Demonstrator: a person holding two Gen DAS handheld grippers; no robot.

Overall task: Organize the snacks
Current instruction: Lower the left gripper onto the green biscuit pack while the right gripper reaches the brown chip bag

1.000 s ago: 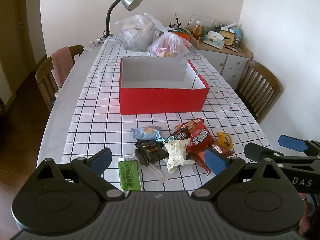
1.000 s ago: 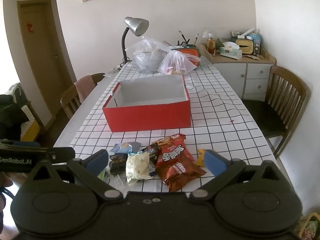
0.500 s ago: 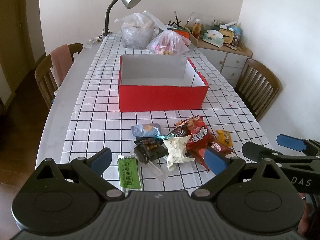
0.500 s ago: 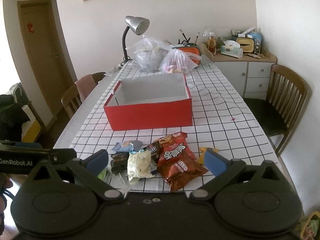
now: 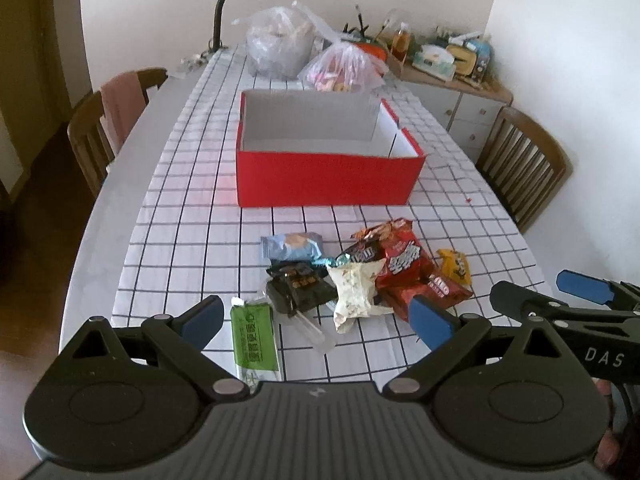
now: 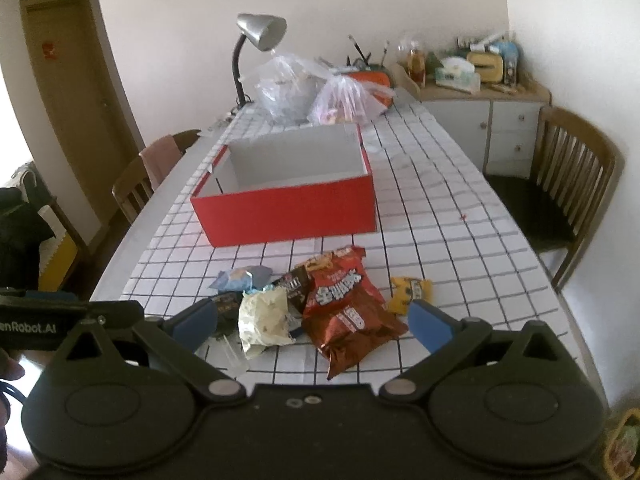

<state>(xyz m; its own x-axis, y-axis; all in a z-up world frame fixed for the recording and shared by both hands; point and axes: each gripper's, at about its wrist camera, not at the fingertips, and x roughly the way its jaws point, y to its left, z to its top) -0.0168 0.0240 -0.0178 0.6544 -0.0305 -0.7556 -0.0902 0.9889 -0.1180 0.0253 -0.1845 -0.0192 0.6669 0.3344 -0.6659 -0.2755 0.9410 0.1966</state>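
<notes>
Red cardboard with a pale inside made up the open box (image 5: 326, 178) standing mid-table on the black-gridded white cloth (image 5: 192, 216), and it held nothing that could be seen. The snacks lay in a loose heap on the cloth between the box and both grippers, well short of its front wall. Of the writing, only white Korean-style lettering on the big red chip bag (image 6: 346, 300) and pale characters on the green packet (image 5: 253, 338) showed, neither sharp enough to read; a dark brown pouch (image 6: 294, 284) carried a white logo too blurred to name. Lettering on the tools was clearer: "DAS" on the body of the right gripper (image 5: 552, 290) as seen from the left camera, and "enRobot.AI" on the left tool at the edge of the right view. A crumpled cream wrapper (image 5: 356, 284) overlapped the red bag's edge, with a black packet (image 5: 298, 286), a light blue packet (image 5: 292, 245) and a yellow packet (image 6: 410, 292) around them. The left gripper (image 5: 316, 320) hung above the near side of the heap with its jaws spread wide and nothing between them; the right one was likewise spread and unloaded. Beyond the box stood two knotted plastic bags (image 6: 316, 92), a silver desk lamp (image 6: 260, 34), wooden chairs (image 6: 568, 188) and a cluttered sideboard (image 6: 480, 96).
</notes>
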